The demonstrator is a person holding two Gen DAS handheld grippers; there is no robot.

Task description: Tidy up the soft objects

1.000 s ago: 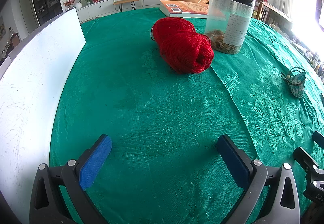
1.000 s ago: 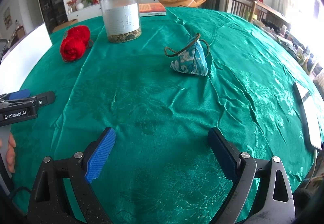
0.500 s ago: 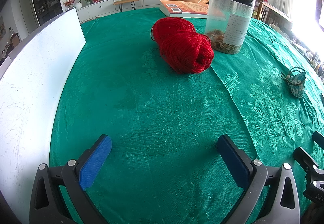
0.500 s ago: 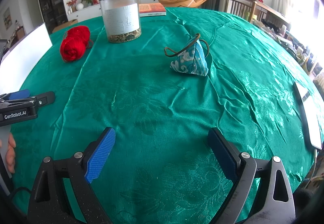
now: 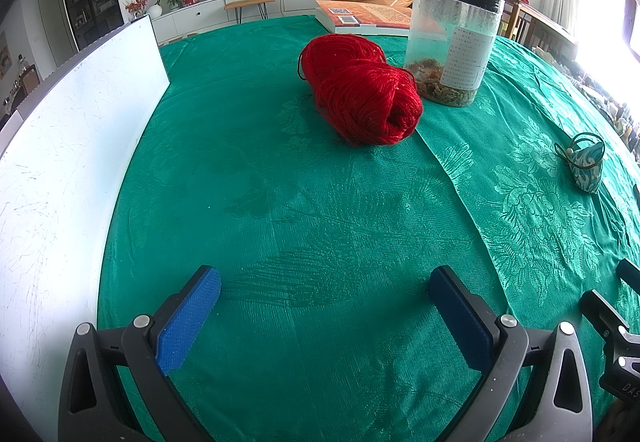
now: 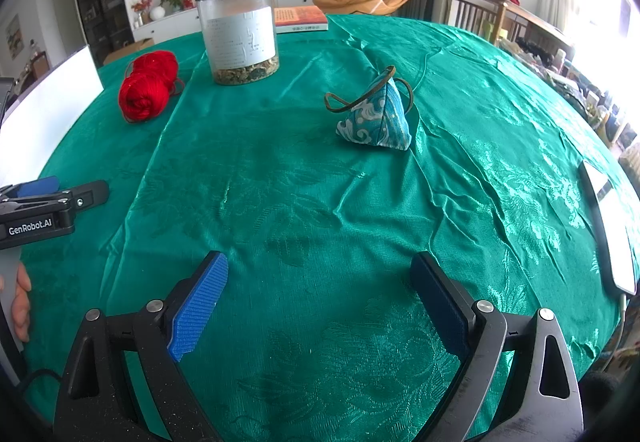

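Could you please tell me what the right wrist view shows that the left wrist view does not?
Only the right wrist view shows the flat white device at the table's right edge and the person's fingers.

Only the left wrist view shows the book's barcode cover.

Both show the red yarn skein, the clear plastic jar with black lid, the blue patterned pyramid pouch, the green tablecloth and the white board.

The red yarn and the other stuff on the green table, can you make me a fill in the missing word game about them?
1. The ball of yarn is colored ____.
2. The clear jar has a lid colored ____.
3. The little blue pouch has the shape of a ____.
4. The left gripper and the right gripper both have their jaws ____.

Missing words: red; black; pyramid; open
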